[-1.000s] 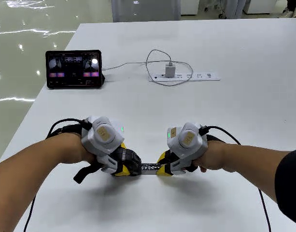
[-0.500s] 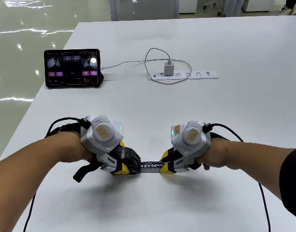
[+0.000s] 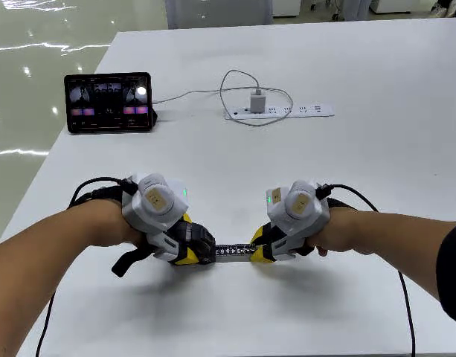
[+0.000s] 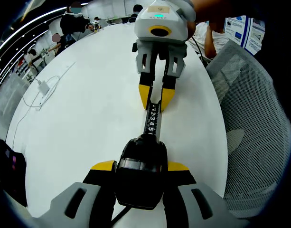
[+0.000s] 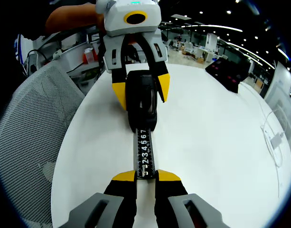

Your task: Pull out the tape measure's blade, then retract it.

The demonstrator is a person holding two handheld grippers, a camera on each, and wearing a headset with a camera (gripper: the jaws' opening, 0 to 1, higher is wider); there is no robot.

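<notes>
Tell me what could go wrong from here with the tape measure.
1. The right gripper pinches the blade only near its tip. If the jaws slip, the blade would likely snap back into the tape measure case.
2. The left gripper clamps the rounded case by its sides, so a harder pull might twist it or drag it out.
3. Pulling out of line with the case could kink the blade.
</notes>
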